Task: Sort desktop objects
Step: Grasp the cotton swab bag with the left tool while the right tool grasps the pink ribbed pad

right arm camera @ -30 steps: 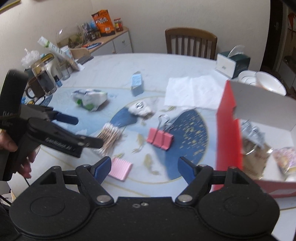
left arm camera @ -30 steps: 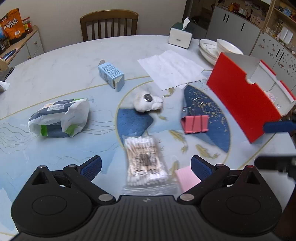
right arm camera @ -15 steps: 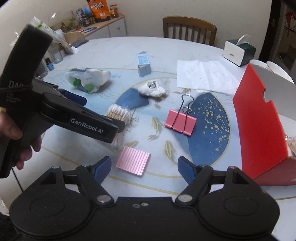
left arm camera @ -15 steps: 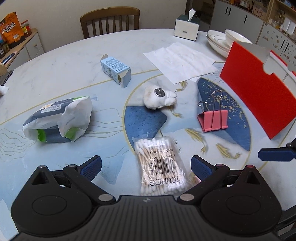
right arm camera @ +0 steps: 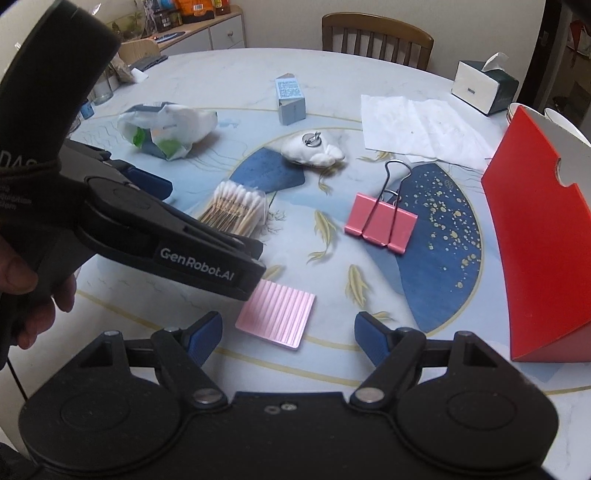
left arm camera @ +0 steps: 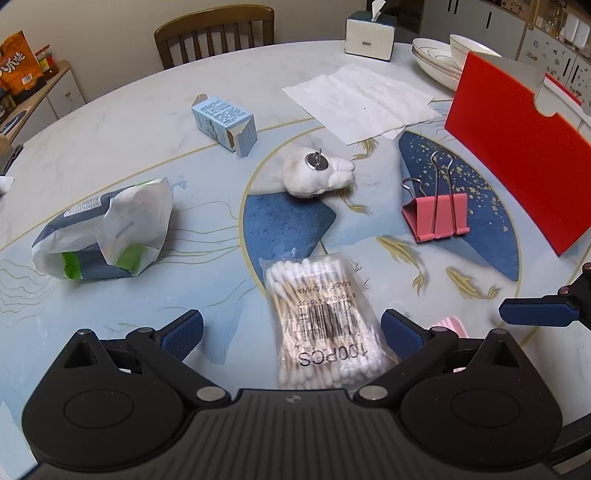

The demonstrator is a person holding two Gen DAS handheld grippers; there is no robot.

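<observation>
My left gripper [left arm camera: 291,330] is open, its jaws on either side of a clear pack of cotton swabs [left arm camera: 321,321] lying on the table; the pack also shows in the right wrist view [right arm camera: 236,212]. My right gripper [right arm camera: 288,336] is open and empty, just above a pink ribbed square pad [right arm camera: 277,317]. A pink binder clip [left arm camera: 436,216] [right arm camera: 382,223], a white plush keychain [left arm camera: 316,173], a light blue carton [left arm camera: 225,122] and a wet-wipes pack [left arm camera: 107,229] lie scattered. A red open box [left arm camera: 517,155] [right arm camera: 543,236] stands at the right.
A white paper napkin [left arm camera: 362,99], a tissue box [left arm camera: 371,35] and stacked white bowls [left arm camera: 439,59] sit at the table's far side. A wooden chair [left arm camera: 214,35] stands behind. The left gripper's body [right arm camera: 166,236] crosses the right view's left side.
Both grippers have drawn back from the red box toward the table's near side. My left gripper now straddles the cotton swab pack. My right gripper has come down over the pink pad.
</observation>
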